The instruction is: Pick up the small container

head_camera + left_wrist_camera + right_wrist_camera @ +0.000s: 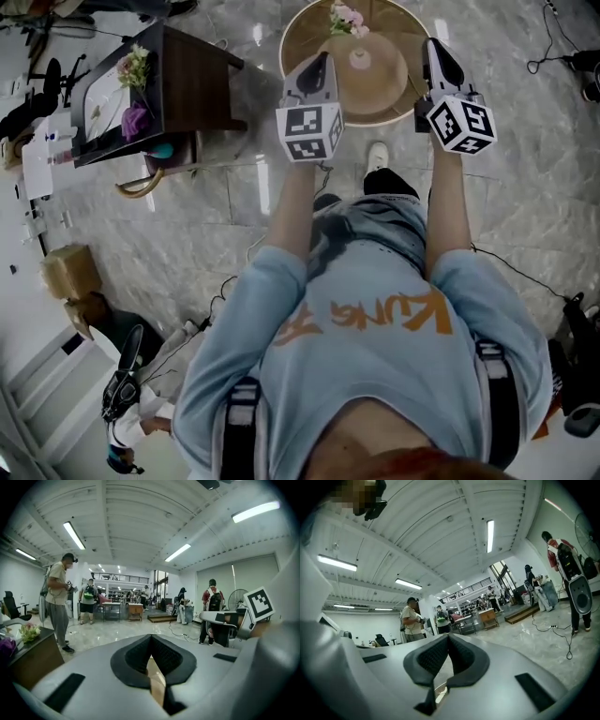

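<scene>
In the head view a round wooden table stands ahead of me on the marble floor. A small pinkish container sits on a paler round disc on that table, with pink flowers just behind it. My left gripper is raised left of the container and my right gripper is raised right of it, both held apart from it. The gripper views look out across the hall and do not show the container. The left gripper and the right gripper are both shut with nothing between the pads.
A dark wooden desk with flowers stands at the left, a cardboard box farther left. Cables trail over the floor at the right. Several people stand in the hall, one near the desk.
</scene>
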The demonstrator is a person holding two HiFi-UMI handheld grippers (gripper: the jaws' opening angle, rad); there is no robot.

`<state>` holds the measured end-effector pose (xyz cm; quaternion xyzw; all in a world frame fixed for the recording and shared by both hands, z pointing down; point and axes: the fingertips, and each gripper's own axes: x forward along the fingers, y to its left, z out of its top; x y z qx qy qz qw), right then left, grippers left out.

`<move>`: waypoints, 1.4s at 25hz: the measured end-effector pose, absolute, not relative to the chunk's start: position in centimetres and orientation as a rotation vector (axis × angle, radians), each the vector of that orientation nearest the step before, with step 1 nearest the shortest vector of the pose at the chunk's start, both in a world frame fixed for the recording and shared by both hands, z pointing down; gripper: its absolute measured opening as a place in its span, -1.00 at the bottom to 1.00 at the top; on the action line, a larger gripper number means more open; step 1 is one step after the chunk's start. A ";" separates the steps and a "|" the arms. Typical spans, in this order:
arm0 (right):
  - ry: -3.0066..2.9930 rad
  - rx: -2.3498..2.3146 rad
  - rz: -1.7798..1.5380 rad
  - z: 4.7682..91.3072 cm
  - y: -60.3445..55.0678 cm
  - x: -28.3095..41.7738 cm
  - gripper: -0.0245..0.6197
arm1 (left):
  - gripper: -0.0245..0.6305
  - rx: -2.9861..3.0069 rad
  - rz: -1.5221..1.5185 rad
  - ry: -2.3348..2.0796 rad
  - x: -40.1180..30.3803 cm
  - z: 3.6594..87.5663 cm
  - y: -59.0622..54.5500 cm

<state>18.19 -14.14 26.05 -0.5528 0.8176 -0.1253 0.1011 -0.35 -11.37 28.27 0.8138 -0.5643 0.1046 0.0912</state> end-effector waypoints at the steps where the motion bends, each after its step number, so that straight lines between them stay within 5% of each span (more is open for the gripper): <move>1: 2.424 -1.611 -0.374 26.1 -15.0 17.9 -0.89 | -0.85 2.424 0.328 -1.673 -0.1 28.4 -12.0; 18: 2.584 -1.687 -0.529 34.5 -19.0 20.5 -0.89 | -0.85 2.114 0.308 -1.723 -1.9 36.1 -17.0; 35: 2.984 -1.459 -0.792 53.6 -17.1 11.5 -0.89 | -0.85 1.910 0.428 -1.650 -4.1 54.4 -14.9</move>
